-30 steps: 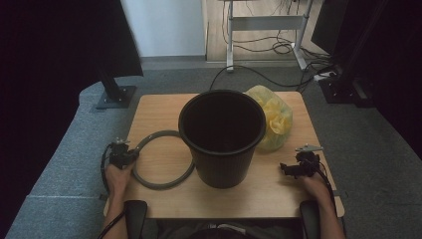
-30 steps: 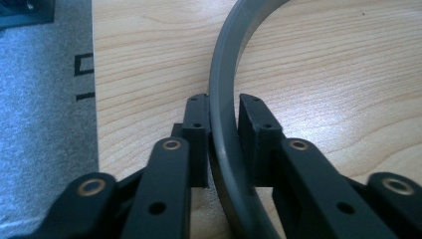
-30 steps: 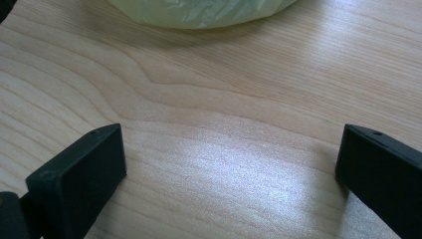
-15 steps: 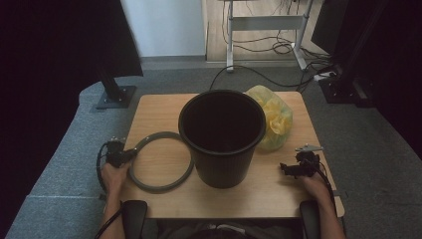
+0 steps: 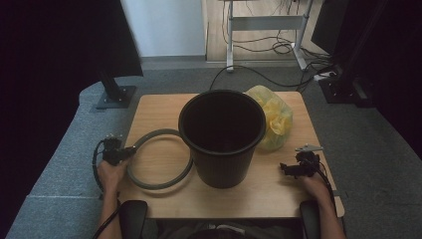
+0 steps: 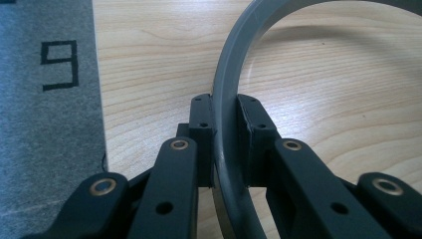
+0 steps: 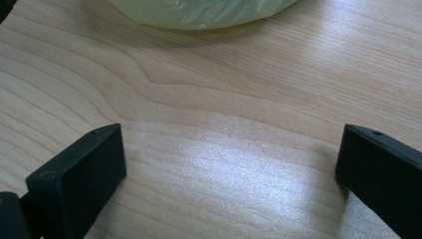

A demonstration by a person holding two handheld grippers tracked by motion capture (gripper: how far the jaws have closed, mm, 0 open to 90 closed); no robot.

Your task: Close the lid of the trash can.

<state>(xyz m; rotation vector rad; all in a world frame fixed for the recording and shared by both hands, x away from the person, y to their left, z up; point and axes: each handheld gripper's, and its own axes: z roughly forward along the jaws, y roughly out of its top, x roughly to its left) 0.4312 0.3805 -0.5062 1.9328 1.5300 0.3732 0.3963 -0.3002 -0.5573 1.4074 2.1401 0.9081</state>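
1. High view: your left claw [image 5: 130,150] sits at the table's [image 5: 278,191] left edge, pinching the near-left arc of the grey ring [image 5: 160,185]. The ring lies flat and runs from the claw toward the black bin [image 5: 222,144], passing behind it there. Your right claw [image 5: 282,168] rests on the table to the bin's right, with the yellow bag [image 5: 274,119] beyond it.

2. Left gripper view: your jaws press on the ring [image 6: 230,99] from both sides; it curves up and away to the right over the wood [image 6: 149,59].

3. Right gripper view: your jaws are spread wide over bare wood [image 7: 234,134] with nothing between them; the bag [image 7: 199,12] lies ahead.
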